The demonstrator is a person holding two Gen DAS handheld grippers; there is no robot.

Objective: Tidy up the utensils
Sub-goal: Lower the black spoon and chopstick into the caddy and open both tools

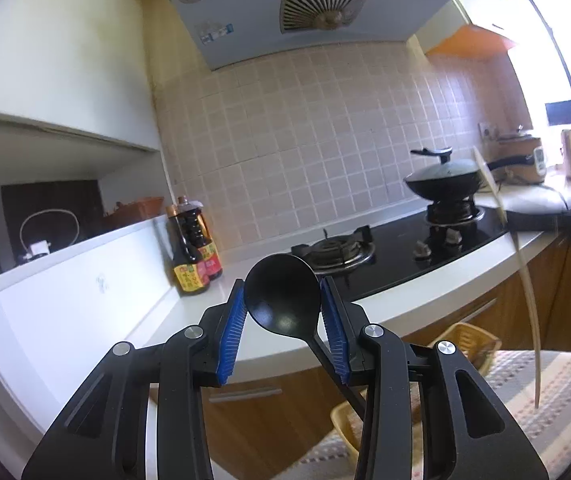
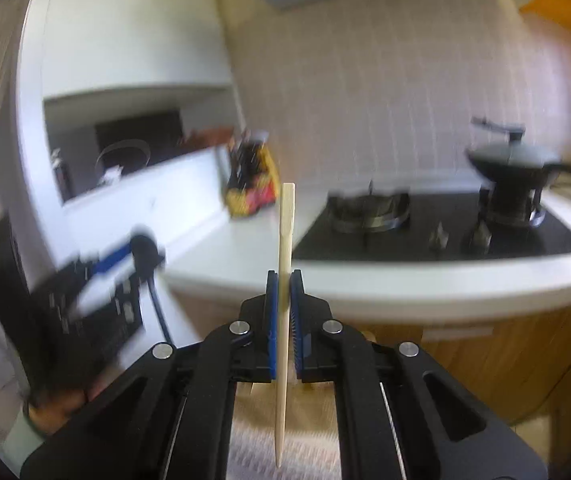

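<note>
My left gripper (image 1: 281, 294) is shut on a black plastic spoon (image 1: 281, 292), its blue pads pressing the bowl from both sides while the handle slants down to the right. It is held up in front of the white counter (image 1: 189, 312). My right gripper (image 2: 284, 284) is shut on a pale wooden chopstick (image 2: 285, 240) that stands upright, its point hanging down below the jaws. That same chopstick (image 1: 527, 280) appears in the left wrist view as a long pale curve at the right. The left gripper with the spoon (image 2: 145, 252) shows blurred at the left of the right wrist view.
A black gas hob (image 1: 397, 252) sits in the counter with a lidded wok (image 1: 443, 182) on the far burner. Soy sauce bottles (image 1: 193, 248) stand by the wall. Woven baskets (image 1: 465, 340) lie on the rug below, in front of brown cabinets. A hood (image 1: 309, 8) hangs overhead.
</note>
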